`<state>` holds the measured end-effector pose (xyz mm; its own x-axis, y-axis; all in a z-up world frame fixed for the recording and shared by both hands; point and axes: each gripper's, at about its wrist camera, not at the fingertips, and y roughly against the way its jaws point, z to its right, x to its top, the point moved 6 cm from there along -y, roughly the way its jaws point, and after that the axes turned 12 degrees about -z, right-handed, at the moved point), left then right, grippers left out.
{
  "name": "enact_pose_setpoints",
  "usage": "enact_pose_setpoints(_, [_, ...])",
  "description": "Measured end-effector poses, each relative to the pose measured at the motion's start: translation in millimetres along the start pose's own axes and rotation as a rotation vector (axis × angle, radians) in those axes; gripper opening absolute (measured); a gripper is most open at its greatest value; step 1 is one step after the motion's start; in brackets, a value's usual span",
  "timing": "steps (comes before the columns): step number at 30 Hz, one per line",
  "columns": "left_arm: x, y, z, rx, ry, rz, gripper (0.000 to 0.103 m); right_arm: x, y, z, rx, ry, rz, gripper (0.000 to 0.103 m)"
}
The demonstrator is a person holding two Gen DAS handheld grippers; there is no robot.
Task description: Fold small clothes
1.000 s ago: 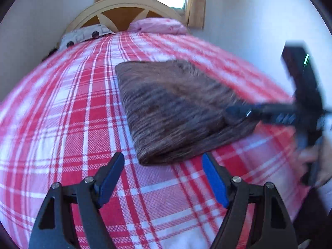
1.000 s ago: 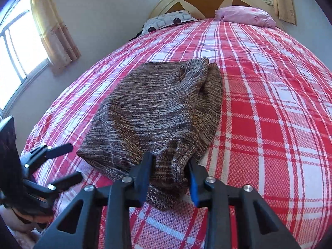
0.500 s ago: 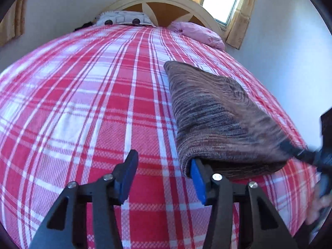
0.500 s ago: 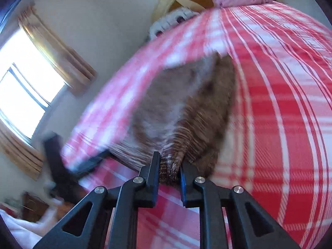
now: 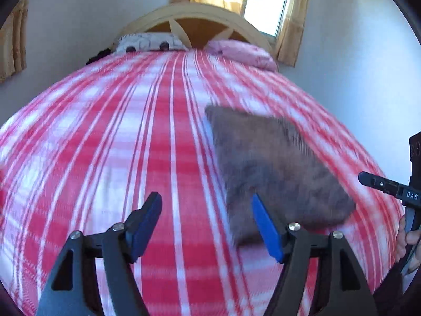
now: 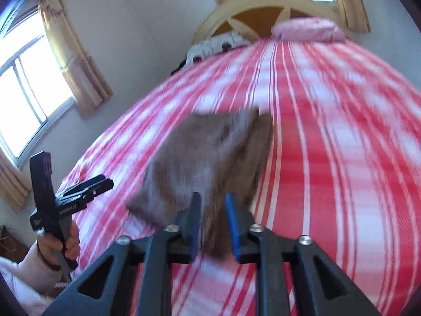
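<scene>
— What's different on my right gripper (image 6: 212,225)?

— My jaws have just been opening; the brown knit (image 6: 210,158) sits loose between them at lower centre, no longer pinched.

— And the left gripper (image 5: 206,223)?

— It has just widened again, and the knit's corner has slipped outside its right pad.

One sweater (image 5: 276,163) (folded), two pillows (image 5: 147,42)

Red plaid bedspread (image 5: 158,158), 2 pillows (image 5: 236,52), curtained window (image 6: 31,87)

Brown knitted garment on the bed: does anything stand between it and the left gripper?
Nothing visible does. Only bare checked bedspread lies between the open left gripper and the brown knitted garment.
</scene>
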<state>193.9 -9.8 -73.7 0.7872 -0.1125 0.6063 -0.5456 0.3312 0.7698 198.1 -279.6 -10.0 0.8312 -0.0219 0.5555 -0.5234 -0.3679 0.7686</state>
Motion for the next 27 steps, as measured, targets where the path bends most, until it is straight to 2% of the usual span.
enact_pose_setpoints(1, [10,-3,4,-0.006,-0.009,0.01,0.073,14,-4,-2,0.004,0.005,0.018,0.069])
enact_pose_setpoints(3, [32,-15,14,-0.006,-0.023,0.02,0.073,37,-20,-6,-0.008,0.033,0.028,0.07])
enact_pose_setpoints(6, [54,-41,22,0.009,0.001,0.002,0.073,64,-60,-5,-0.196,0.106,-0.012,0.07])
enact_pose_setpoints(9, [57,-60,27,-0.012,0.034,-0.036,0.073,76,-99,13,-0.27,0.067,-0.081,0.068])
enact_pose_setpoints(11, [55,-70,33,-0.015,0.031,-0.049,0.073,75,-121,27,-0.296,0.036,-0.129,0.028])
enact_pose_setpoints(12, [52,-73,36,-0.008,0.022,-0.055,0.073,69,-129,31,-0.273,0.031,-0.165,0.004])
enact_pose_setpoints(15, [45,-88,44,0.026,-0.012,-0.098,0.073,66,-127,36,-0.252,0.05,-0.129,0.004])
enact_pose_setpoints(18, [40,-93,47,0.029,-0.023,-0.107,0.077,63,-108,49,-0.264,0.0,-0.053,0.004])
enact_pose_setpoints(21, [39,-92,51,-0.002,-0.007,-0.096,0.084,55,-116,58,-0.295,-0.016,-0.076,0.004])
enact_pose_setpoints(23, [36,-98,56,0.029,-0.021,-0.1,0.088,53,-126,63,-0.305,-0.029,-0.099,0.004])
enact_pose_setpoints(25, [33,-110,59,0.07,-0.038,-0.146,0.09,55,-127,67,-0.281,-0.049,-0.108,0.004])
enact_pose_setpoints(27, [33,-116,57,0.069,-0.025,-0.177,0.095,55,-125,71,-0.245,-0.069,-0.106,0.004])
